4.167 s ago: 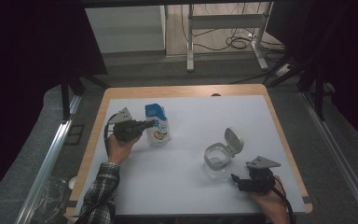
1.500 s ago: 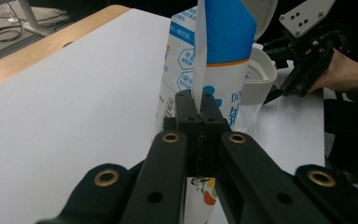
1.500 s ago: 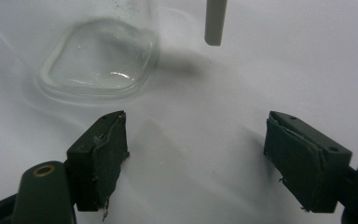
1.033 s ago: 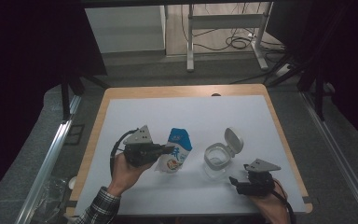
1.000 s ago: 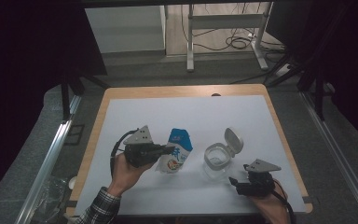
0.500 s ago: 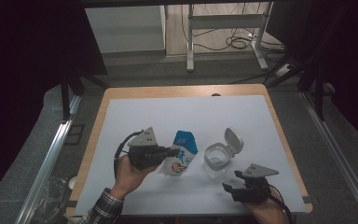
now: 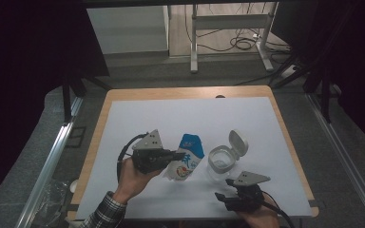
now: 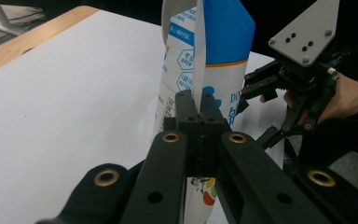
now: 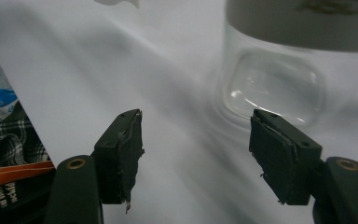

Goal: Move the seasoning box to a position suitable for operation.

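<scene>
Left gripper [image 8: 199, 105] has its black jaws clamped flat on the edge seam of a blue-and-white printed plastic pouch [image 7: 186, 159], holding it upright and slightly tilted just above the white table mat [image 7: 209, 118], near the front centre. Right gripper [image 9: 196, 140] sits low near the front edge w/ jaws apart, nothing between them; they've just been closing a bit. Straight ahead of it, just beside the pouch on its right, stands a clear plastic jar with a hinged white flip lid [image 7: 221, 159], lid standing open.

Step in hand, by my read: bringing the pouch over to the jar to pour or empty it in, w/ the right gripper lining up to steady the jar.

Next move prob. calls for the right jaws to close on the jar wall, then the left to tip the pouch mouth over the opening w/o knocking the lid or the jar.
</scene>
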Demonstrator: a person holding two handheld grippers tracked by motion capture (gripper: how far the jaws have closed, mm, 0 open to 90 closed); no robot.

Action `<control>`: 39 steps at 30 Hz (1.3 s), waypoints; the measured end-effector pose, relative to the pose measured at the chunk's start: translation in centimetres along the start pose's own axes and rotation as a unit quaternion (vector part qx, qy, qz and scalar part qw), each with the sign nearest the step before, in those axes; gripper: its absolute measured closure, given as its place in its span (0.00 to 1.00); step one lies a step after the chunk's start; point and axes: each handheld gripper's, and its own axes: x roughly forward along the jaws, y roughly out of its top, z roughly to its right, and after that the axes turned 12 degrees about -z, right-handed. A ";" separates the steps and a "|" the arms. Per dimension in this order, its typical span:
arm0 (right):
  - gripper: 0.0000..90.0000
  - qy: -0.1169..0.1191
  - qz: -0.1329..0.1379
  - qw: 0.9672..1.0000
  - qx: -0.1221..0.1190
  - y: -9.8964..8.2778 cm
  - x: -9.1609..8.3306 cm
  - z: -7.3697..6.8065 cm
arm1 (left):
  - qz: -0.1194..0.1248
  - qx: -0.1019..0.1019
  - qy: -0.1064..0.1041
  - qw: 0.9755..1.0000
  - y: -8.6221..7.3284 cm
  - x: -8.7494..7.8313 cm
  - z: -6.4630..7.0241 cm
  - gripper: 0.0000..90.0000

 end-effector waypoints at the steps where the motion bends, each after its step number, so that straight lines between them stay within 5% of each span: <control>1: 0.39 0.002 0.001 1.000 -0.003 0.1 0.1 -0.2 | -0.001 0.001 0.001 1.000 0.0 0.0 0.1 1.00; 18: 0.40 0.032 0.005 0.999 -0.037 2.6 2.8 -3.2 | -0.005 -0.002 -0.001 1.000 0.3 0.1 0.4 1.00; 39: 0.41 0.017 0.028 0.998 -0.048 4.7 5.3 -4.9 | -0.011 -0.007 -0.013 1.000 0.9 0.2 0.7 1.00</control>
